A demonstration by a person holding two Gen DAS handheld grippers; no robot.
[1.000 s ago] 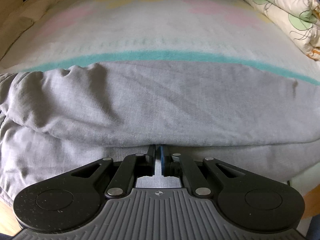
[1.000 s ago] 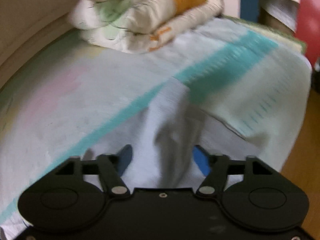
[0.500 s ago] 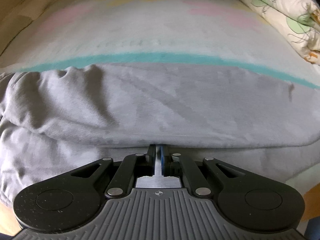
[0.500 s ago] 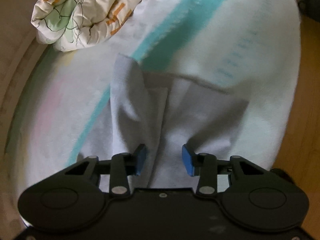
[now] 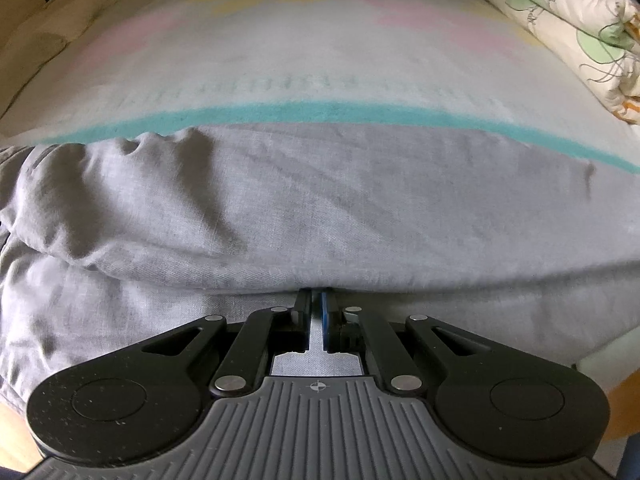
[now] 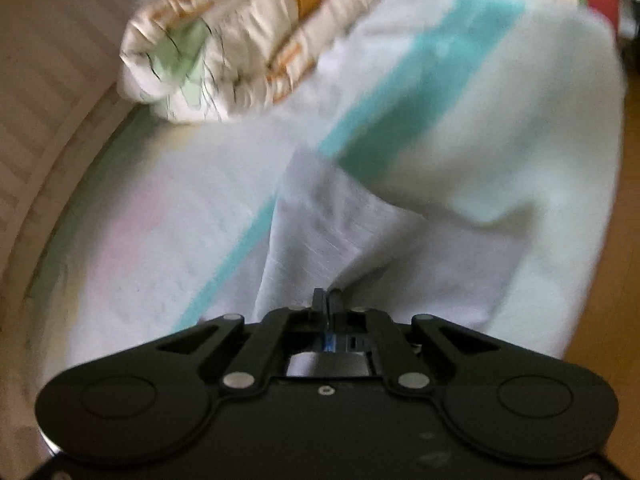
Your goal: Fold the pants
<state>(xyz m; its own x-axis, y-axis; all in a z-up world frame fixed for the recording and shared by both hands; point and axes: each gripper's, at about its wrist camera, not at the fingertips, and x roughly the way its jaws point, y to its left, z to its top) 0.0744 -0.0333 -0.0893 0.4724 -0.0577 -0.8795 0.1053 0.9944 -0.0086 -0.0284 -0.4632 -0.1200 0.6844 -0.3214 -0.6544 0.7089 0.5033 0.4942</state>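
Left wrist view: left gripper (image 5: 316, 300) at lower centre, jaws pressed together on the near folded edge of the grey woven cotton pants (image 5: 304, 208), pinching the upper layer. Pants spread wide across the middle of the frame, lying on the pale pastel bed sheet with a teal stripe (image 5: 280, 60). Rolled cream floral quilt (image 5: 568, 28) at upper right, well apart from the pants. Probably gripped here to keep one end anchored for the fold. No brand, label or readable writing; only a small crosshair mark on the gripper body.

Right wrist view, blurred: right gripper (image 6: 327, 300) at lower centre, jaws having just been closing and now nipped on a raised corner of the grey pants, cloth tenting up from the sheet toward the tips. Likely taken as the second corner to carry over. Quilt at upper left. No legible writing.
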